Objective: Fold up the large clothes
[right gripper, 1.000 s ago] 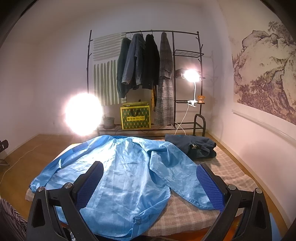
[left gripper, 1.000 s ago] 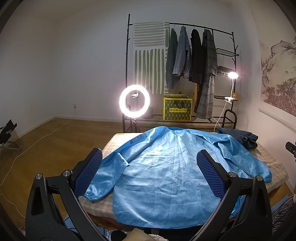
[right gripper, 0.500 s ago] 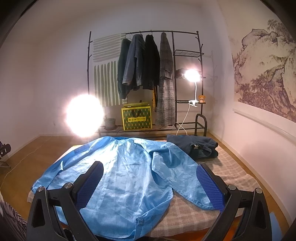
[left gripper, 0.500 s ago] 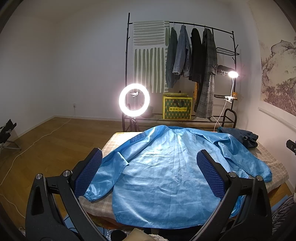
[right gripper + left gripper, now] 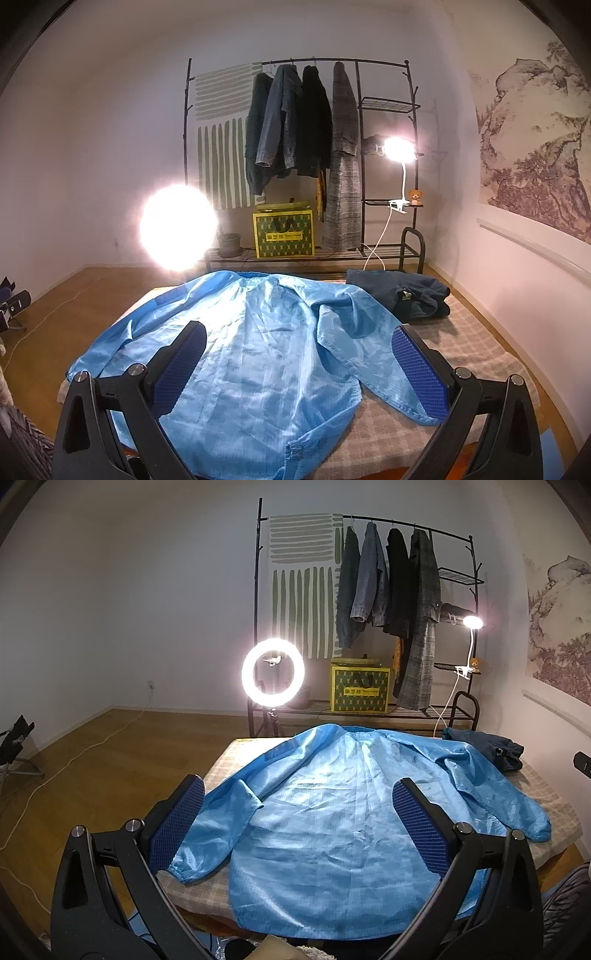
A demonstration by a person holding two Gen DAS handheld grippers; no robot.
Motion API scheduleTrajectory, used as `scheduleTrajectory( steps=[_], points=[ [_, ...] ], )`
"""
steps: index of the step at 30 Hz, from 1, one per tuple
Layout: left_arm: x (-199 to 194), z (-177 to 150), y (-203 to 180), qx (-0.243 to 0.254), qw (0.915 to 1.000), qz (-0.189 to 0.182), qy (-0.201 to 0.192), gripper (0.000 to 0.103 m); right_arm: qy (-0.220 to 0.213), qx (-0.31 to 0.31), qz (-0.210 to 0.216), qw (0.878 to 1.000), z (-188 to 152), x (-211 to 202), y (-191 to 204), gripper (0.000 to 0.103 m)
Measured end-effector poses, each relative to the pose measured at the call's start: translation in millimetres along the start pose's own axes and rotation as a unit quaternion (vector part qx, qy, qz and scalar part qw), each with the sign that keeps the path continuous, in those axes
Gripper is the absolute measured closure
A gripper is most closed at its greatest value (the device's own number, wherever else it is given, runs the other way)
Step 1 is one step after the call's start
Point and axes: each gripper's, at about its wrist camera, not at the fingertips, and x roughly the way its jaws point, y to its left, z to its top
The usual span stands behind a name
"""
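A light blue jacket [image 5: 332, 827] lies spread flat, back side up, over most of a low table [image 5: 554, 808] covered with a checked cloth — its collar points toward the far edge and its hem hangs slightly over the near edge. One sleeve runs along the table's left side, with its cuff near the near-left corner; the other reaches toward the right edge. At the far-right corner sits a dark blue bundle of clothing [image 5: 410, 295], just beside the jacket's shoulder.

The left gripper [image 5: 299, 819] hangs above the near edge with its jaws spread wide, nothing between the blue pads [image 5: 177, 823]. The right gripper [image 5: 299, 365] is likewise released — jaws wide apart, holding nothing, above the near part of the jacket.

Beyond the table stands a black clothes rack [image 5: 406, 147] with several dark coats [image 5: 288, 122] hanging from it and a yellow and green box [image 5: 283, 233] on its bottom shelf. A lit ring light [image 5: 272, 672] stands off the table's far-left corner, and a small clip lamp [image 5: 398, 149] glows on the rack's right side. The floor is wood.
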Motion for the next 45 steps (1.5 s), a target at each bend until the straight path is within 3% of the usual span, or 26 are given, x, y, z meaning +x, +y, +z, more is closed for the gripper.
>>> scheduleTrajectory(
  steps=[10, 14, 24, 27, 28, 31, 34, 38, 43, 45],
  points=[
    [37, -4, 28, -0.008, 0.9993, 0.028, 0.024, 0.000, -0.015, 0.010, 0.022, 1.000, 11, 32, 14, 0.001],
    [56, -9, 51, -0.011, 0.9981, 0.050, 0.034, 0.000, -0.029, 0.014, 0.051, 0.998, 19, 46, 22, 0.001],
    [133, -44, 142, -0.045, 0.9883, 0.083, 0.120, 0.014, -0.021, -0.067, 0.088, 0.994, 30, 98, 72, 0.001],
    [164, -62, 176, -0.075, 0.9803, 0.083, 0.163, 0.015, -0.007, -0.069, 0.102, 0.992, 28, 118, 85, 0.001],
    [172, -66, 183, -0.086, 0.9772, 0.085, 0.175, 0.020, -0.002, -0.070, 0.105, 0.992, 27, 125, 89, 0.001],
    [200, -84, 214, -0.136, 0.9630, 0.076, 0.220, 0.025, 0.013, -0.069, 0.126, 0.990, 25, 143, 101, 0.001],
    [220, -102, 242, -0.180, 0.9464, 0.091, 0.253, 0.032, 0.026, -0.064, 0.155, 0.986, 23, 157, 108, 0.002],
    [243, -122, 264, -0.189, 0.9344, 0.102, 0.284, 0.033, 0.043, -0.075, 0.184, 0.979, 16, 173, 122, 0.006],
    [272, -156, 281, -0.224, 0.9096, 0.091, 0.338, 0.033, 0.079, -0.076, 0.202, 0.973, 4, 198, 133, 0.010],
    [281, -164, 282, -0.221, 0.9052, 0.092, 0.351, 0.033, 0.091, -0.074, 0.205, 0.972, -1, 206, 132, 0.013]
  ],
)
